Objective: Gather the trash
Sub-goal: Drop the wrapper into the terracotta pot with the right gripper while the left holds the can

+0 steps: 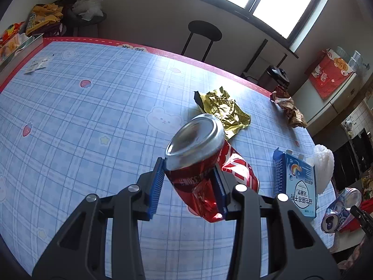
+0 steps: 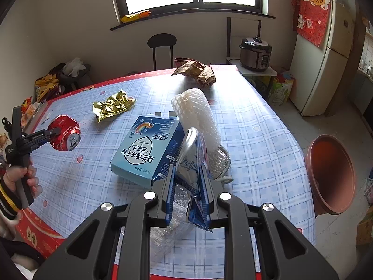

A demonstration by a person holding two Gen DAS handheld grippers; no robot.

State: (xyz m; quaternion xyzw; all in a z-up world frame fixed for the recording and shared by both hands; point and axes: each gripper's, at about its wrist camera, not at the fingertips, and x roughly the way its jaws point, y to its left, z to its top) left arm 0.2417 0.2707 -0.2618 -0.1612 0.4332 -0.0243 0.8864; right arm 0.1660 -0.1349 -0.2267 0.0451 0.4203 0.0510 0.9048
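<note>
Nearest our lens, the left gripper [image 1: 190,184] has its blue pads pinching the dented red can [image 1: 195,161], which hangs clear above the table [image 1: 93,116]; another red crumpled piece lies just behind it, and we cannot tell what it is. In the right wrist view, the right gripper [image 2: 186,186] has its fingers pressed close on a flattened blue-and-white can [image 2: 190,158], also lifted off the cloth.

So we judge two pieces are in hand and nothing is binned yet, as far as we can see. Going left to right across the table, what remains is the gold foil wrapper [image 2: 112,106], the light blue carton [image 2: 144,149] lying flat, the white foam netting [image 2: 198,114] just beside and behind it, and the brown crumpled bag [image 2: 198,70] near the far edge. A small white packet [image 1: 37,65] also lies by the far left corner.

The reddish-brown tub [image 2: 331,175] on the floor, beyond the table's right edge, looks to us like the likely bin. Its inside appears bare.
</note>
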